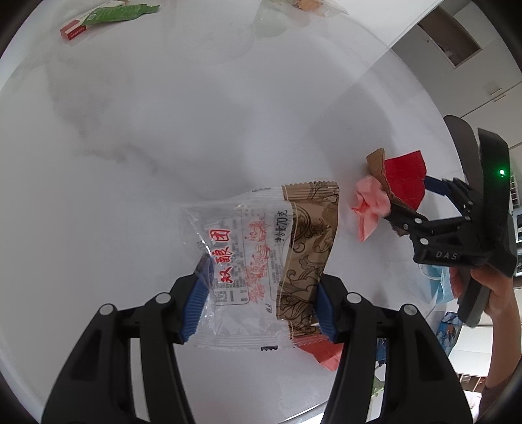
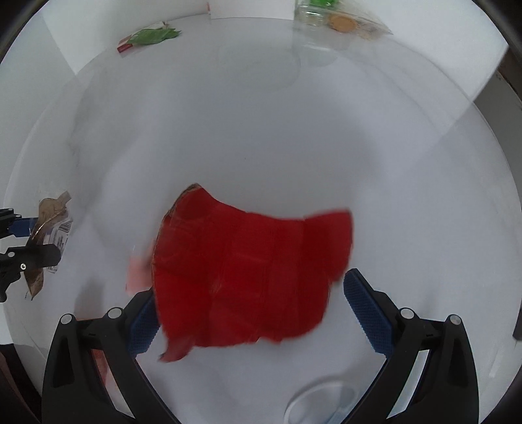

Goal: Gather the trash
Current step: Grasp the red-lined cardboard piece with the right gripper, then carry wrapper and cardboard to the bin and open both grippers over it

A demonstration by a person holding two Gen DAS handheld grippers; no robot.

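Observation:
My left gripper (image 1: 261, 303) is shut on a clear and brown snack wrapper (image 1: 270, 261) with red print, held above the white table (image 1: 163, 130). A red scrap (image 1: 321, 354) shows under the wrapper. My right gripper (image 2: 251, 306) has its jaws wide apart, with a blurred red cardboard piece (image 2: 251, 277) between them; the left pad touches it and the right pad stands clear. A pink crumpled tissue (image 2: 138, 274) lies beside it. In the left wrist view the right gripper (image 1: 411, 202) is at the red cardboard (image 1: 404, 176) and the pink tissue (image 1: 370, 204).
A green wrapper (image 1: 114, 13) on a red-and-white box (image 1: 73, 31) lies at the far left of the table; it also shows in the right wrist view (image 2: 153, 36). A clear pack with a cookie (image 2: 342, 22) lies at the far edge. A white cup rim (image 2: 319, 401) sits near.

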